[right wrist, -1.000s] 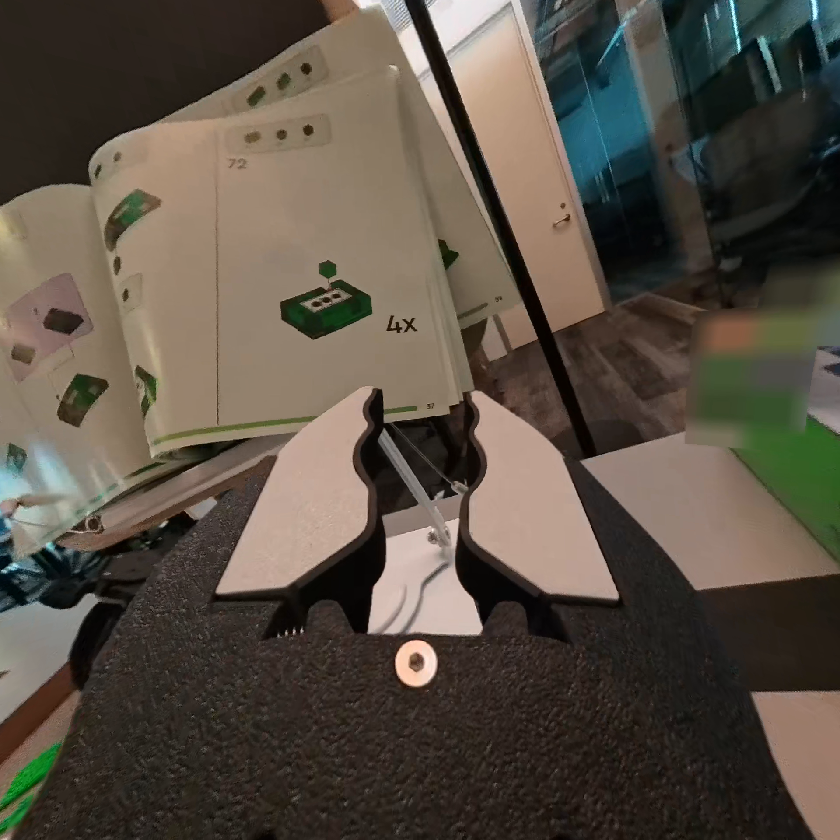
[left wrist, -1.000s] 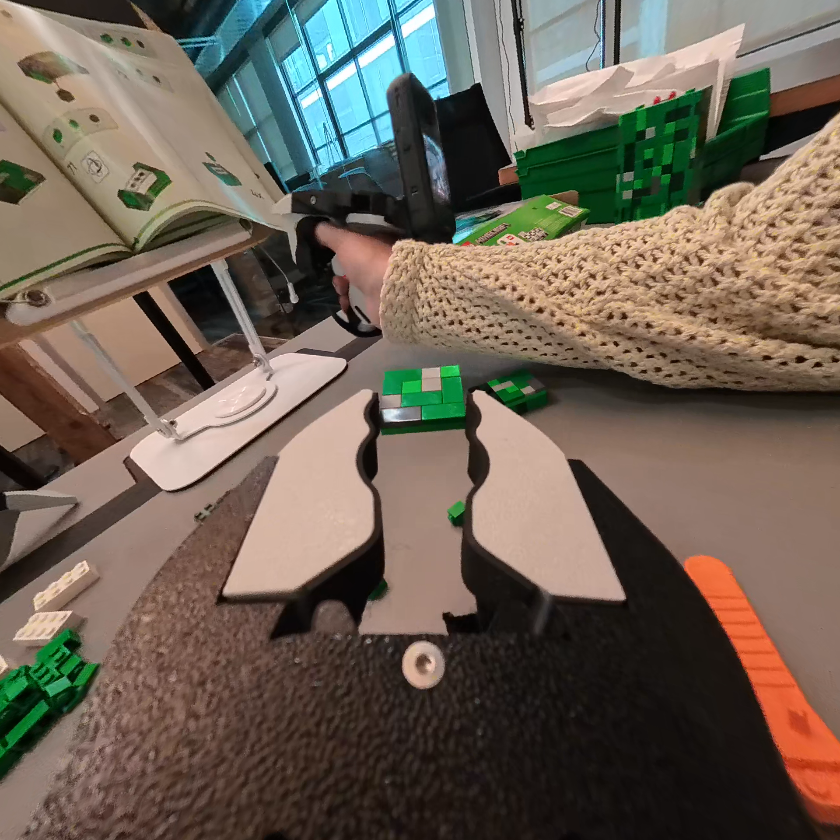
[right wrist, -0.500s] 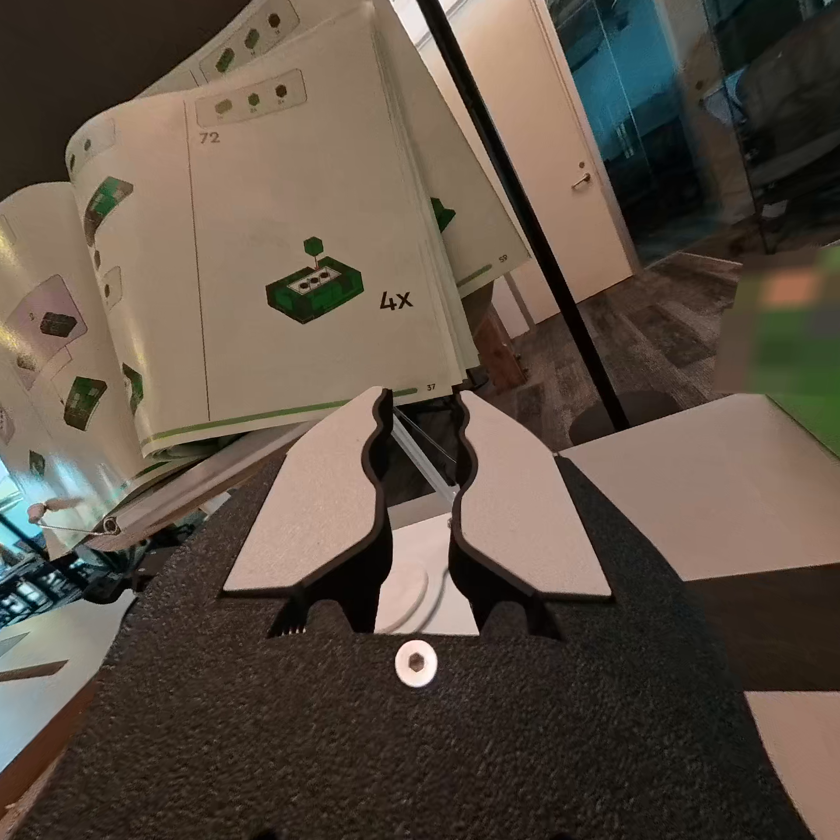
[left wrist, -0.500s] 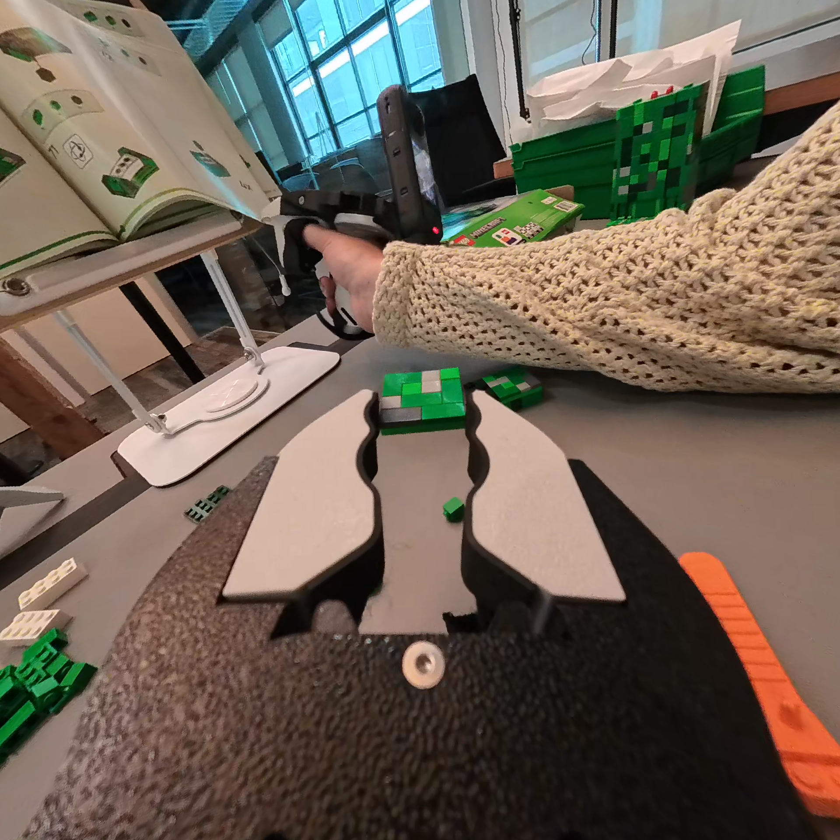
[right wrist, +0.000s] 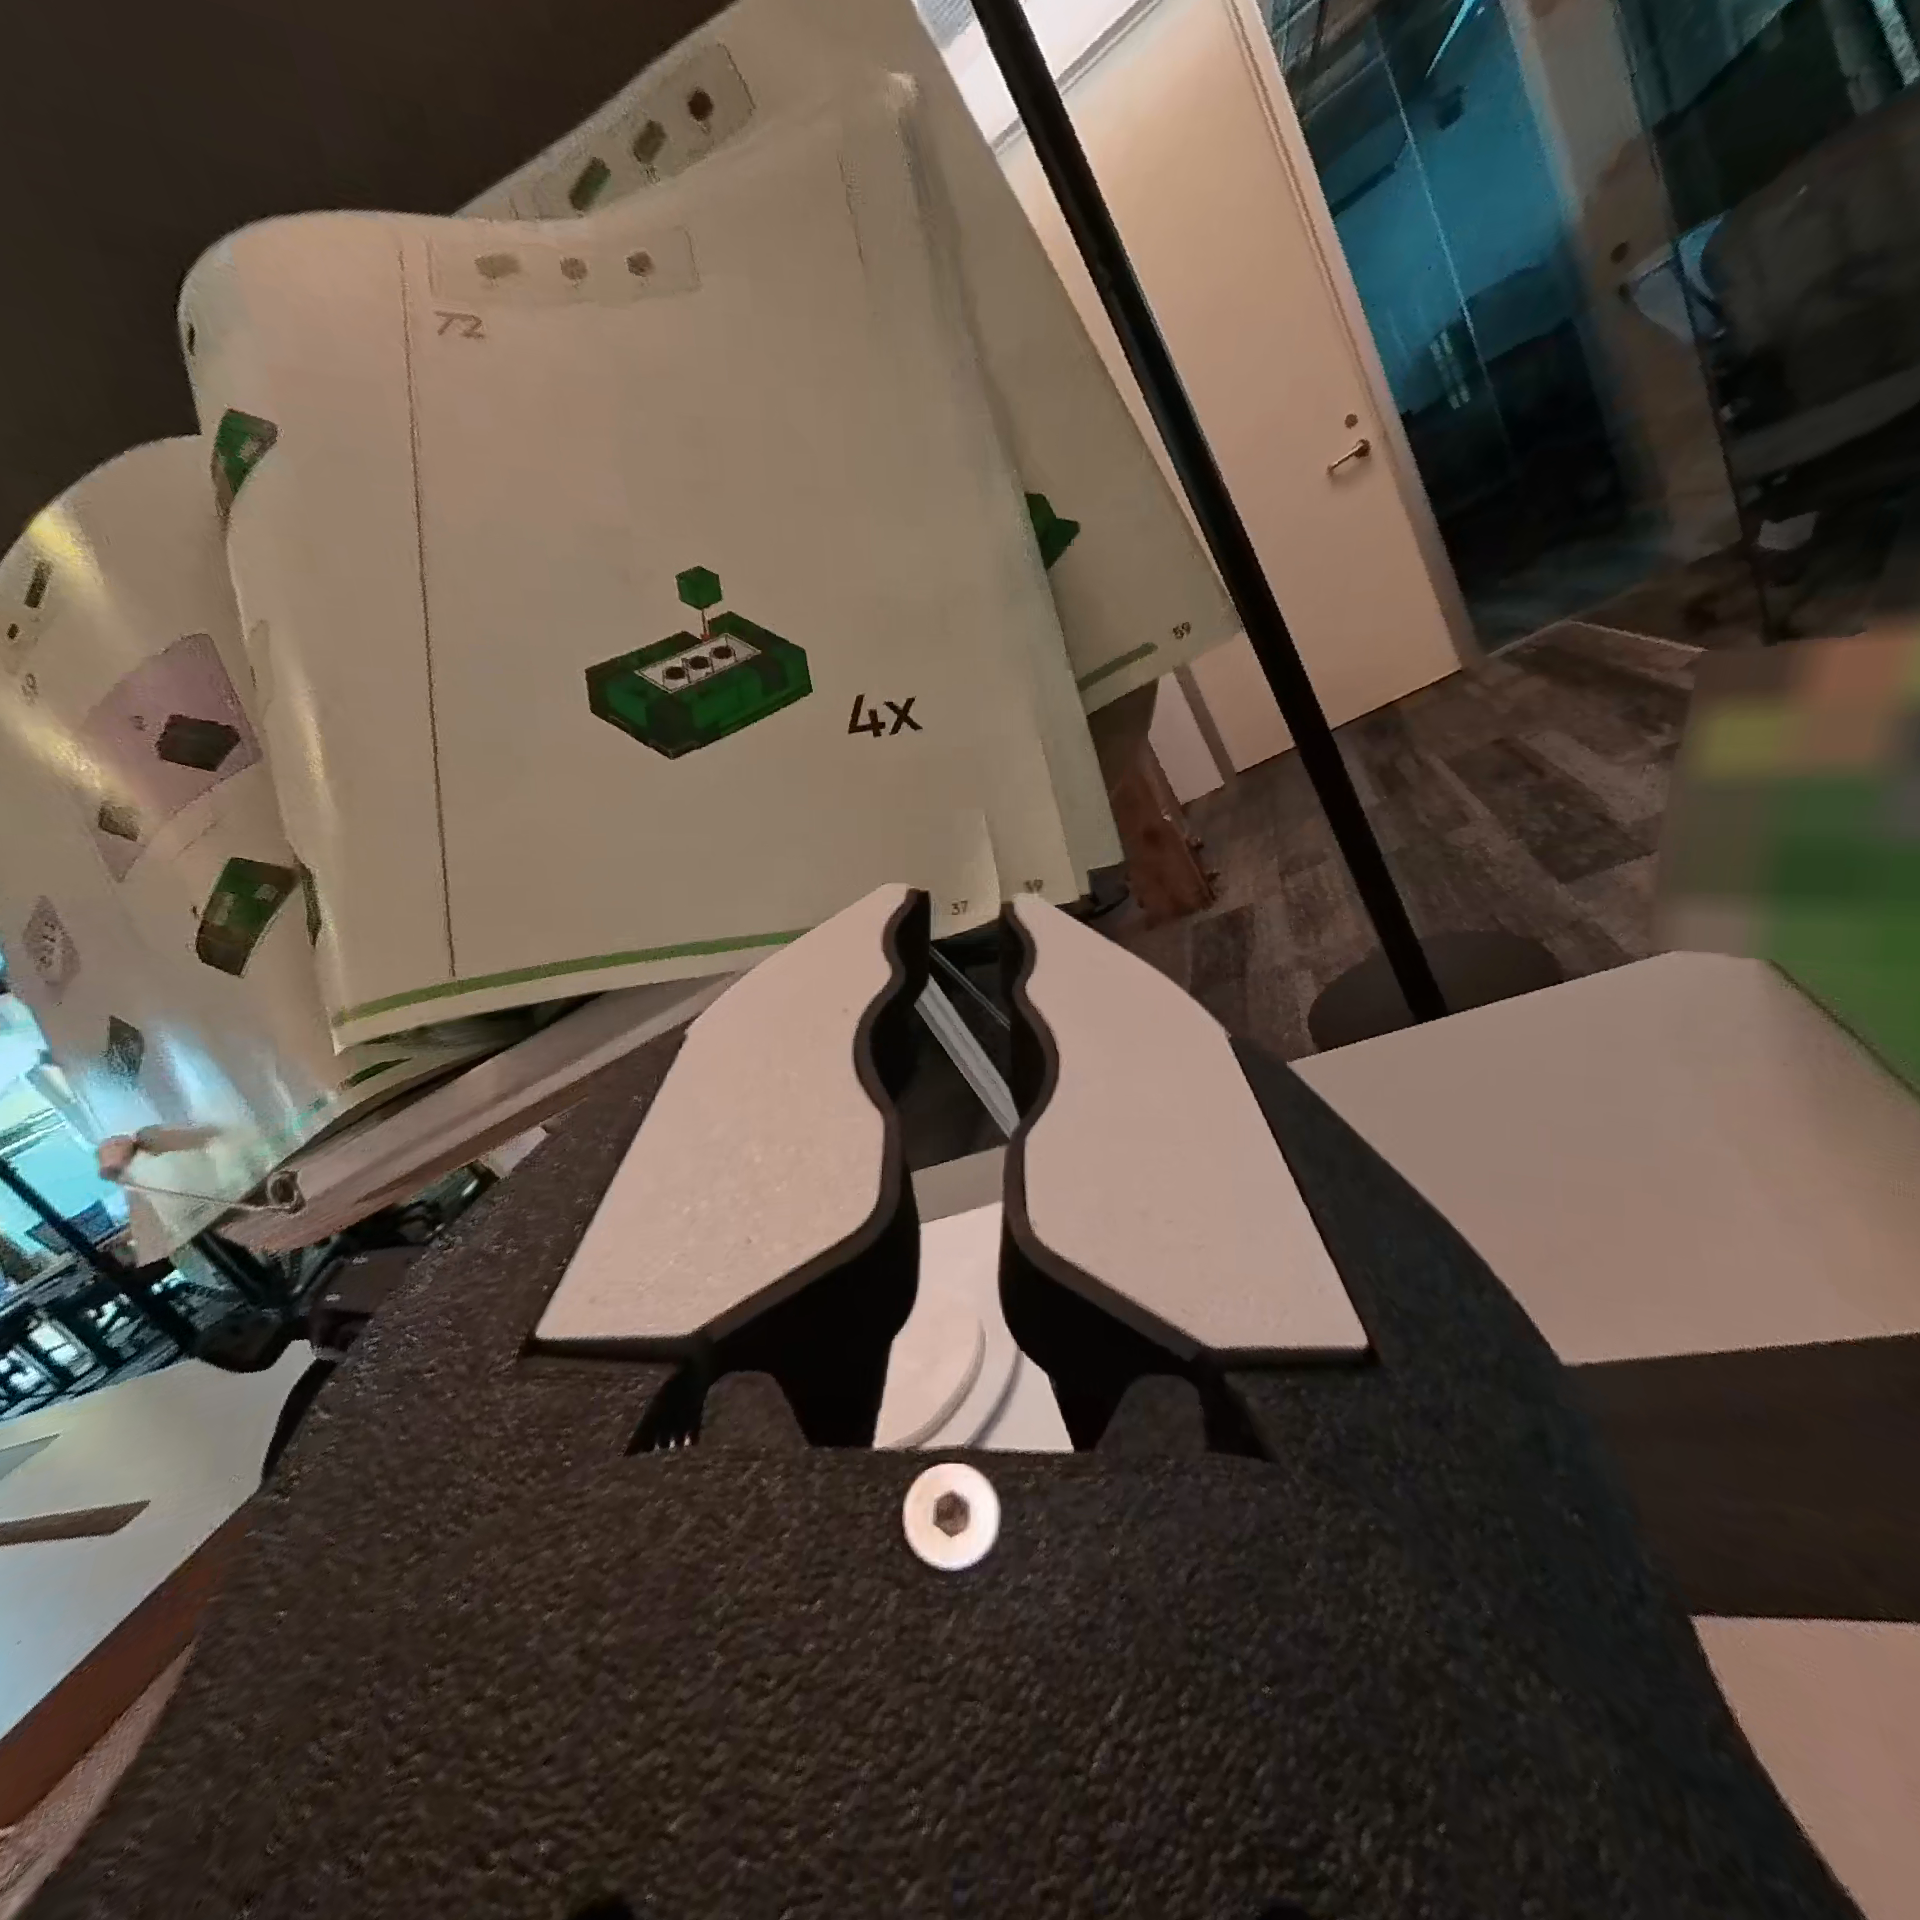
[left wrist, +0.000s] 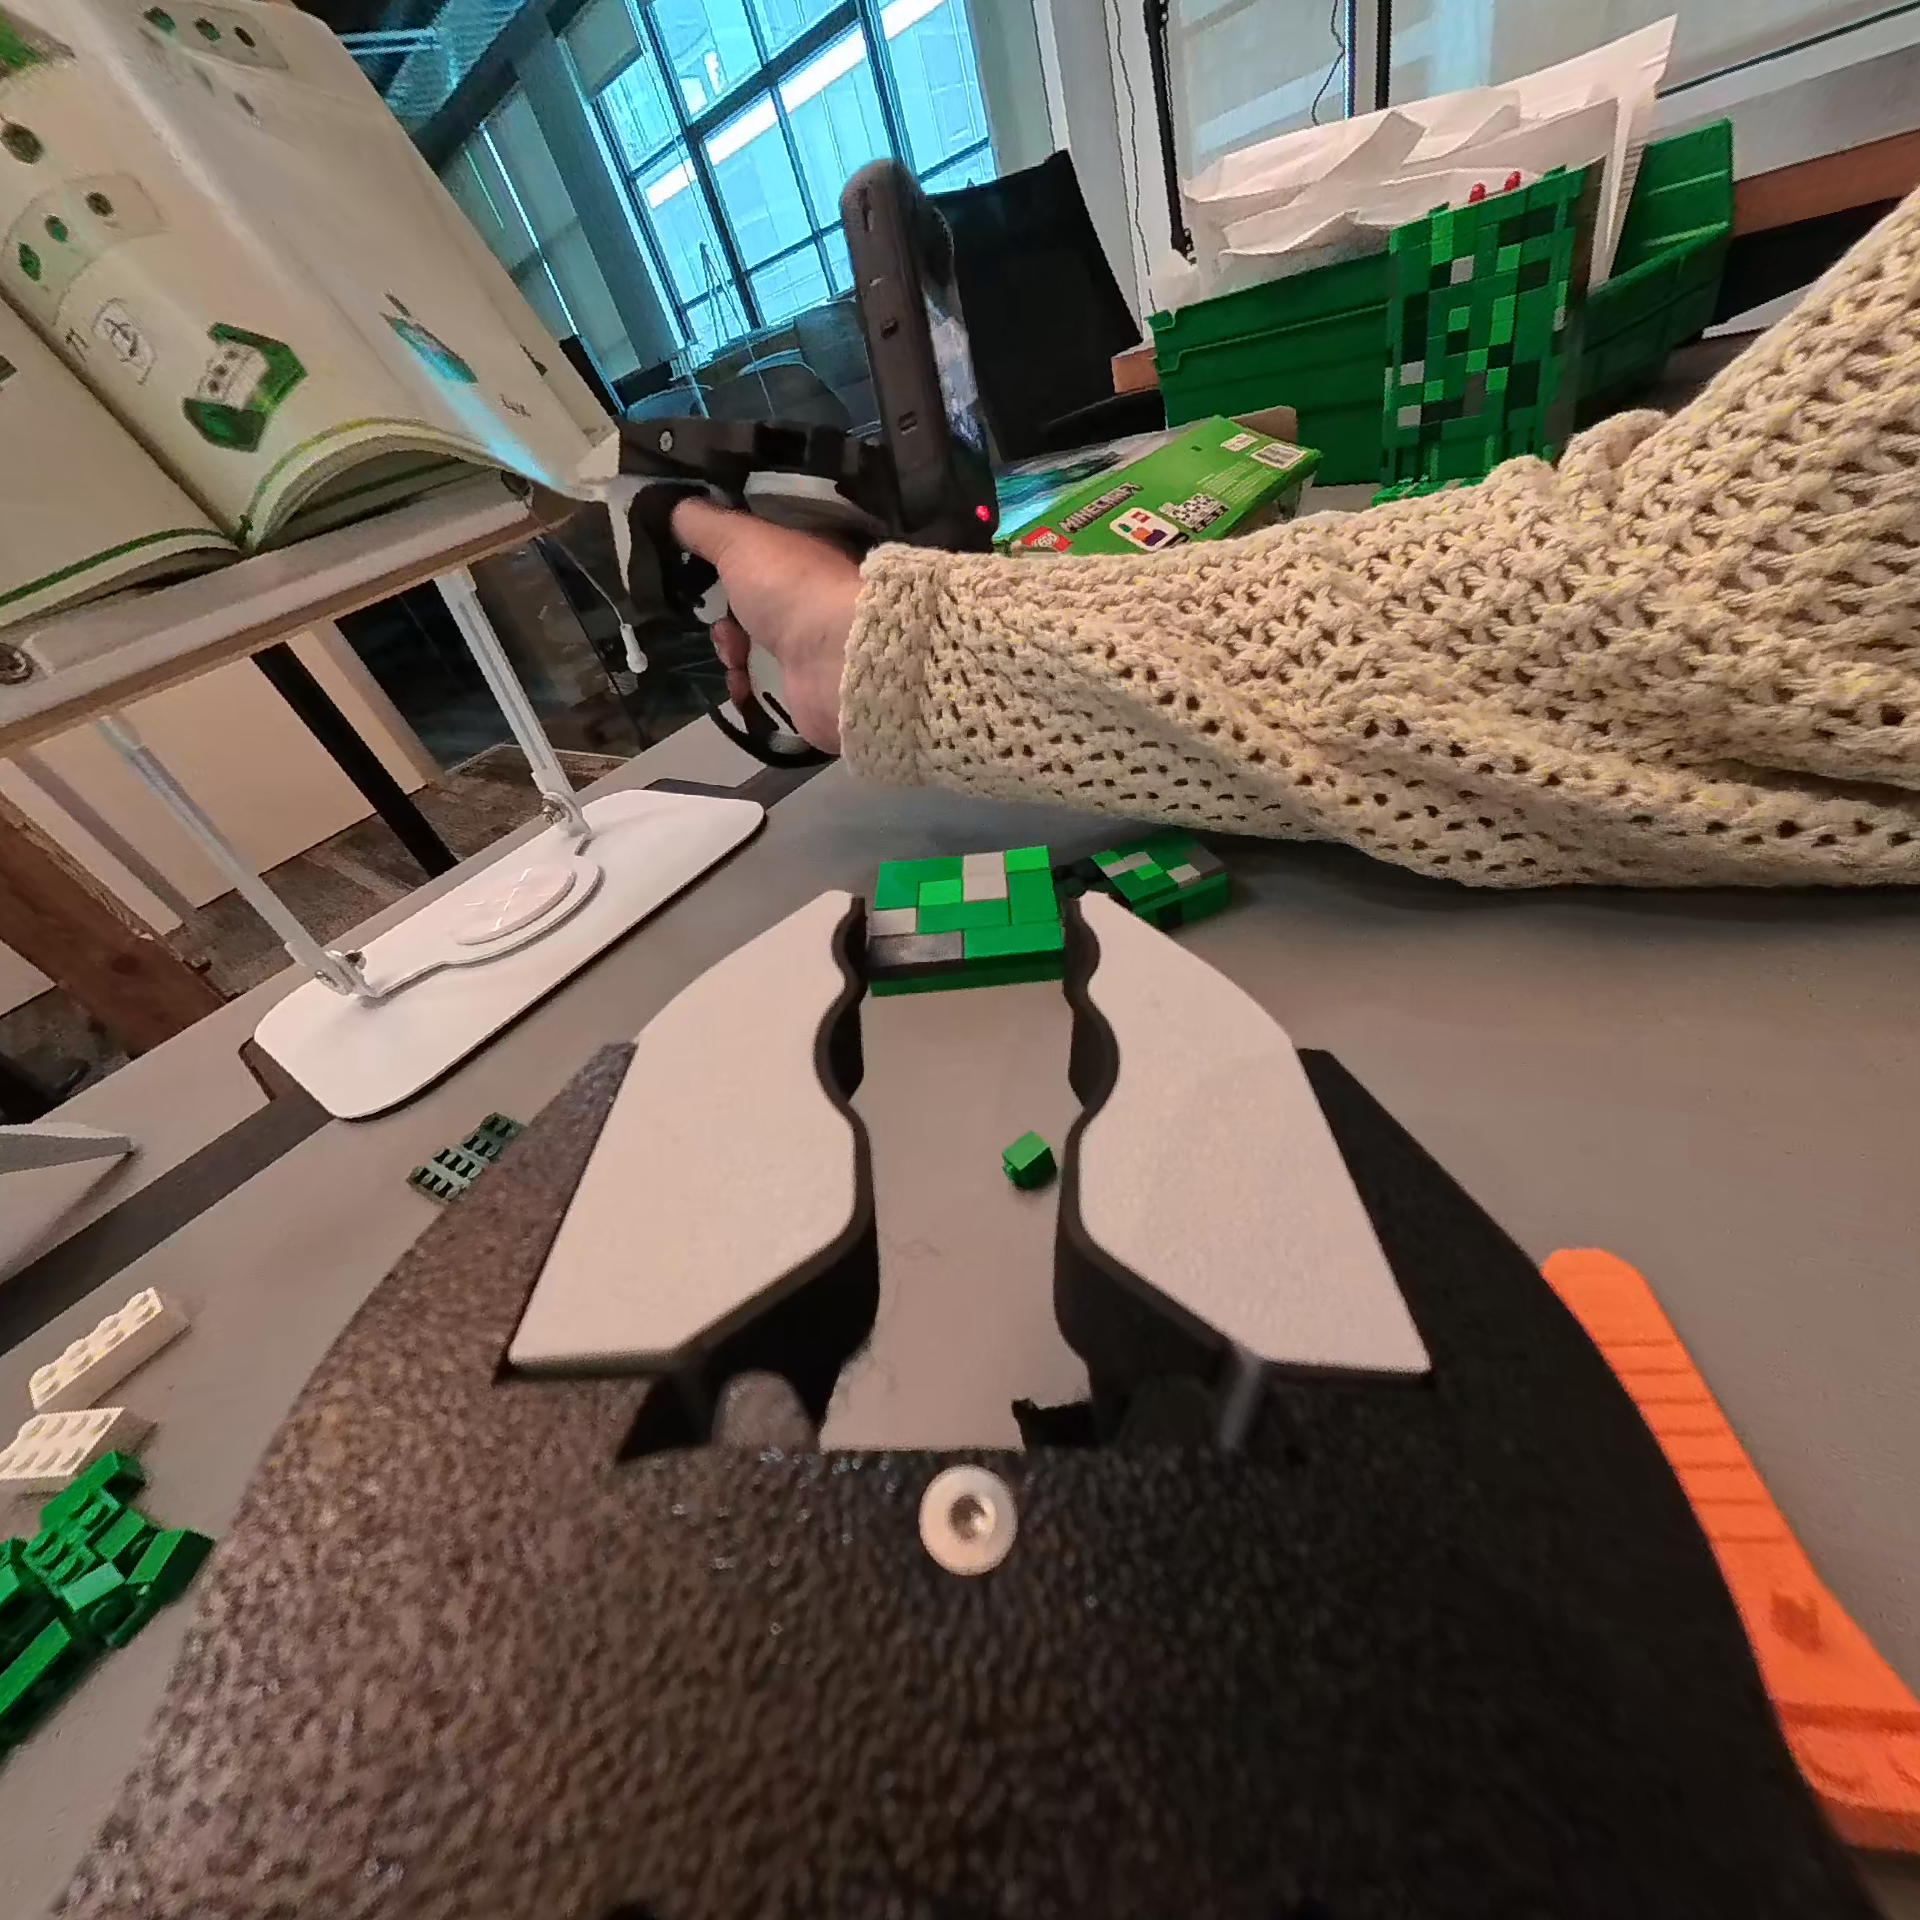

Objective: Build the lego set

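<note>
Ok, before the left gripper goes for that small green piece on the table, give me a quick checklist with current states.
1. Left gripper open and empty: ok.
2. Small green piece in sight, lying loose on the table between the fingers: ok.
3. Piece apart from the green block ahead: ok.
4. Right gripper out of the way, up at the instruction book: ok.
5. Right gripper empty: ok, jaws nearly closed with nothing between them.
6. Sleeve clear of the pick spot: ok, it crosses behind the block.
7. Which way up the piece lies: cannot tell.
</note>
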`<action>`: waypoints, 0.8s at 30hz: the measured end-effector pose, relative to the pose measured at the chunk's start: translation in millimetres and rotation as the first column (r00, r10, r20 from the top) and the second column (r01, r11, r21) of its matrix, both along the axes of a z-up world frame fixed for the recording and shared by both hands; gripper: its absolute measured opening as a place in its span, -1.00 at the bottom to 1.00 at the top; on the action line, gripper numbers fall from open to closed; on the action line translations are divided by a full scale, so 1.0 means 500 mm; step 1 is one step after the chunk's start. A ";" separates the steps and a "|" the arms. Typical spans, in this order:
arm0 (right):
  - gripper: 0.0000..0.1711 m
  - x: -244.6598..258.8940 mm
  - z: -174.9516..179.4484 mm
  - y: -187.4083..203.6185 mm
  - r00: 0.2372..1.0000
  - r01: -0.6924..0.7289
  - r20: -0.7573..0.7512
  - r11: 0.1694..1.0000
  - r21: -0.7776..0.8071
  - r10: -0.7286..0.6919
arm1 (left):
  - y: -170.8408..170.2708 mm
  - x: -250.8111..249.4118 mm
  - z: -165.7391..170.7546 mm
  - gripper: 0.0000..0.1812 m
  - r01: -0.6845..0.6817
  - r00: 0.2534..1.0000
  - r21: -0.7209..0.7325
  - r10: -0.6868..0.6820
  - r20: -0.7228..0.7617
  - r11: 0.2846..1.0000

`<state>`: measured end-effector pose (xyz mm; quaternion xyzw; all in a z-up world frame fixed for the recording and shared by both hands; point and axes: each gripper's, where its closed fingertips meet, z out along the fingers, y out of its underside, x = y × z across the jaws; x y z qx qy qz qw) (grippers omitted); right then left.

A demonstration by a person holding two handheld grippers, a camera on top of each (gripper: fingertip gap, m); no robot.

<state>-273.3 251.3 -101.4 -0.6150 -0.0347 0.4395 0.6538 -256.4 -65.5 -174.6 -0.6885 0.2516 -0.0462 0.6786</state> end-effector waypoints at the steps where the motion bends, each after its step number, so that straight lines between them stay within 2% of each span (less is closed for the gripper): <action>1: -0.87 0.000 0.003 -0.003 1.000 0.002 0.001 1.000 0.010 -0.002 | 0.000 0.000 0.000 -0.60 0.001 1.000 -0.001 -0.001 -0.001 1.000; 8: -1.00 -0.009 0.011 -0.019 1.000 -0.018 0.019 0.999 0.048 0.017 | -0.002 0.003 -0.001 -0.60 0.008 1.000 -0.003 -0.008 -0.002 1.000; 15: -1.00 -0.026 0.040 -0.055 0.997 -0.064 0.051 0.986 0.156 0.057 | -0.004 0.005 -0.001 -0.60 0.013 1.000 -0.005 -0.013 -0.003 1.000; 20: -1.00 -0.060 0.084 -0.115 0.988 -0.148 0.083 0.955 0.258 0.131 | -0.005 0.006 -0.001 -0.60 0.016 1.000 -0.005 -0.016 -0.002 1.000; 24: -1.00 -0.101 0.145 -0.206 0.965 -0.263 0.112 0.891 0.369 0.239 | -0.006 0.007 0.000 -0.60 0.018 1.000 -0.005 -0.018 0.001 1.000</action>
